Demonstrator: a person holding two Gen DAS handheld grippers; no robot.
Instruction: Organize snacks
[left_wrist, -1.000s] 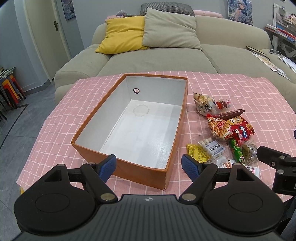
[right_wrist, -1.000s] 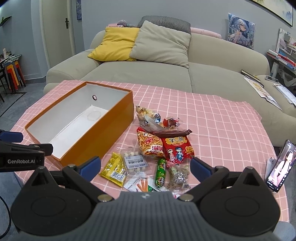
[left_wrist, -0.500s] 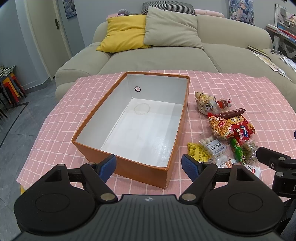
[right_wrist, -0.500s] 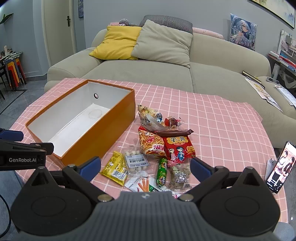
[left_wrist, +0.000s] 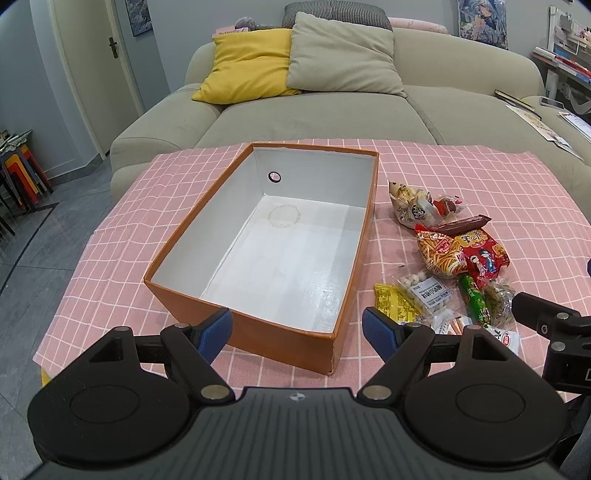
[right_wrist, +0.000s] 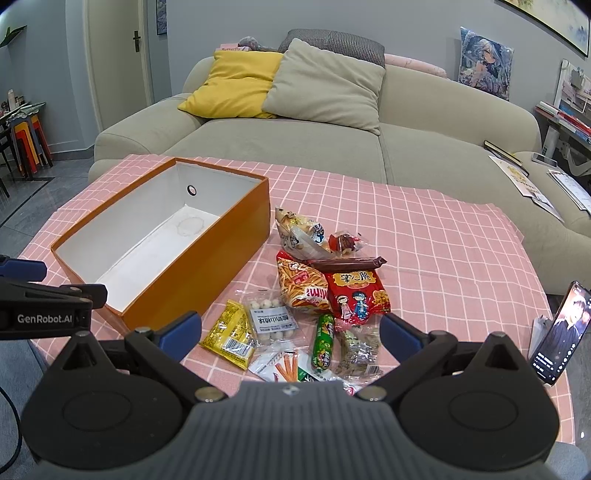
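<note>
An open orange box (left_wrist: 356, 236) with a white, empty inside stands on the pink checked tablecloth (left_wrist: 461, 173); it also shows in the right wrist view (right_wrist: 207, 280). To its right lies a pile of snack packets: a red bag (right_wrist: 356, 297), an orange fries bag (right_wrist: 301, 282), a brown bar (right_wrist: 347, 263), a green sausage (right_wrist: 323, 341), a yellow packet (right_wrist: 231, 334) and a clear packet of white balls (right_wrist: 271, 319). My left gripper (left_wrist: 297, 326) is open and empty, hovering at the box's near wall. My right gripper (right_wrist: 290, 332) is open and empty, just above the near snacks.
A beige sofa (right_wrist: 332, 147) with a yellow cushion (right_wrist: 236, 83) and a grey cushion (right_wrist: 325, 85) stands behind the table. A lit phone (right_wrist: 559, 332) leans at the table's right edge. Stacked stools (left_wrist: 22, 173) stand at far left.
Both grippers have drawn back and risen slightly, so the box and snacks look a little farther off. Nothing on the table has moved. Both stay open.
</note>
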